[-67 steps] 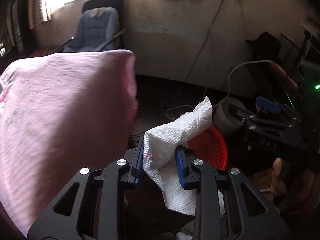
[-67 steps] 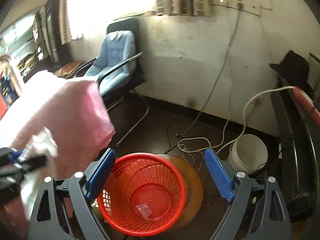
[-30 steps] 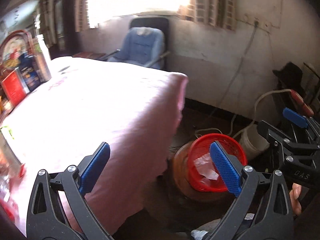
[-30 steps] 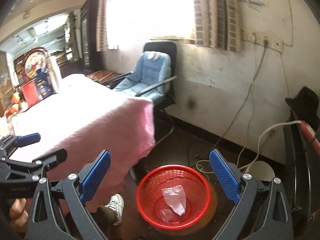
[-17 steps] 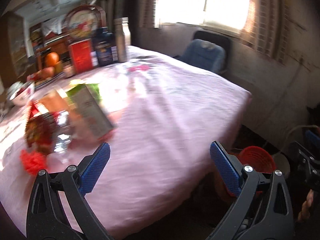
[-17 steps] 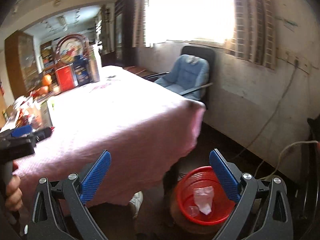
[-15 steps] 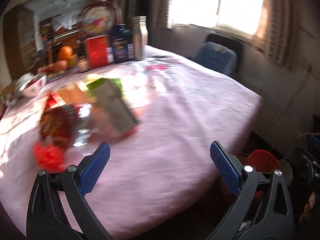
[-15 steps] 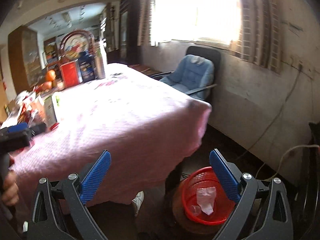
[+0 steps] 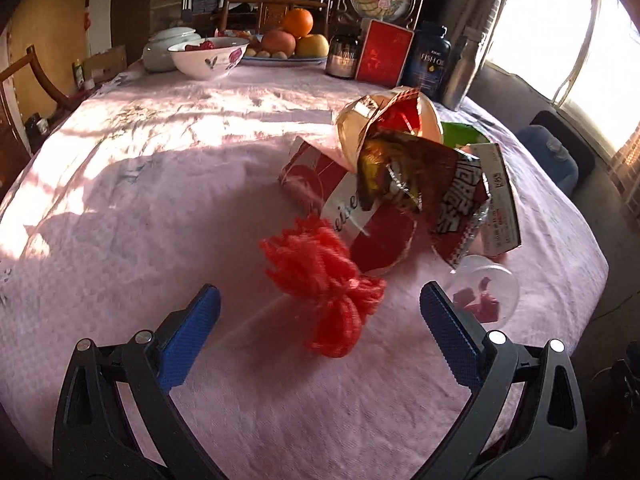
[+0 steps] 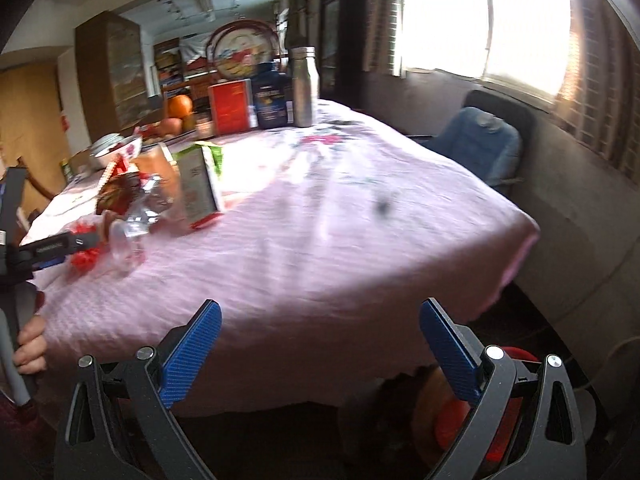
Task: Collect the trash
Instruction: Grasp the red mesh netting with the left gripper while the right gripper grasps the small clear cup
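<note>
Your left gripper [image 9: 318,330] hangs over the pink tablecloth [image 9: 140,208] with its jaws spread wide and nothing between them. Just in front of its fingertips lies a bundle of red yarn [image 9: 324,284], a little to the right of the middle of the gap. Behind the yarn is the heap of trash: a red and white can [image 9: 352,208] lying on its side, a crumpled snack wrapper [image 9: 424,180] on top of it, a white paper carton [image 9: 498,196] leaning at the right, and a clear plastic cup [image 9: 486,292] on its side near the right finger, with red bits inside.

Your right gripper [image 10: 320,348] is also wide open and holds nothing. It is near the table edge, well apart from the heap, which shows far to its left. Below it, partly hidden behind its right finger, stands the red basket [image 10: 456,424] on the floor. At the far end of the table are a bowl [image 9: 208,56], fruit [image 9: 298,34] and bottles [image 9: 430,62].
</note>
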### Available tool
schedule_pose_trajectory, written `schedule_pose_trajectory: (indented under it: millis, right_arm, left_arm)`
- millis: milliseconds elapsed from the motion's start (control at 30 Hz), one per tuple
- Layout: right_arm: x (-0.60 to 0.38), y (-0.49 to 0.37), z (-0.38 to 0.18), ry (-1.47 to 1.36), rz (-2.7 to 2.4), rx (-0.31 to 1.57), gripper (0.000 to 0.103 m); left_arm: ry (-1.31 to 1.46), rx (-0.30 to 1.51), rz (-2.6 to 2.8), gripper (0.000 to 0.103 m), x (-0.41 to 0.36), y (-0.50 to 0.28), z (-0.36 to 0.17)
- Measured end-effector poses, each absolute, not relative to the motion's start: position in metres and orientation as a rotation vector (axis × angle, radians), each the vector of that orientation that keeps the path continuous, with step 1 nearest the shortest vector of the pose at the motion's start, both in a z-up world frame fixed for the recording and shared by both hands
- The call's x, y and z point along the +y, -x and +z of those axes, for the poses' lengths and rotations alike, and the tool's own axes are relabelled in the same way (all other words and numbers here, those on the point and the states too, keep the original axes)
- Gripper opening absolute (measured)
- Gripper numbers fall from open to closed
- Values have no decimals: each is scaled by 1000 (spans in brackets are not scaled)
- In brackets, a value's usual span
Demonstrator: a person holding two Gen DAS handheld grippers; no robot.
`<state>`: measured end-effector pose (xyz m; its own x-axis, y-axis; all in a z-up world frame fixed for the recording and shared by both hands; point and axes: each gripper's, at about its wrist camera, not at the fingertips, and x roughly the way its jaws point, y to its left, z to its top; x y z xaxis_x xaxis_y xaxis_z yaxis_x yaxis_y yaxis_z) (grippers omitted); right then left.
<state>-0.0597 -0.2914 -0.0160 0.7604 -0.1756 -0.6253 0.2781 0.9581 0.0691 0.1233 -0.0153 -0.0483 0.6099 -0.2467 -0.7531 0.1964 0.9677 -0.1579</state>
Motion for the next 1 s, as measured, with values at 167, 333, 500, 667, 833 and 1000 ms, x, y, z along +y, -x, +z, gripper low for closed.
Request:
schedule_pose_trajectory:
  millis: [167,333,500,667,833,1000]
  right_arm:
    - [-245,17,-12,-130,-109,668,97]
    - [-200,-22,-16,-62,-23,693,97]
    - [-172,-54,-23,-42,27,736,97]
    - [-158,-79,-29,-39,48,766,97]
    - [-153,-94,-39,-48,65,807,44]
    - [-162,-75,-36,-45,44,758,43]
  left_arm:
    - [120,920,-252,96,7,-136,-57]
    - [203,929,-258,96,33,-141,-59]
    - [182,919,-259,96,29,-135,-58]
    - [245,896,-285,96,39,-136,-60]
    - [246,896,-286,96,38,-135,-59]
    - [227,905,-275,96,36,-137,-59]
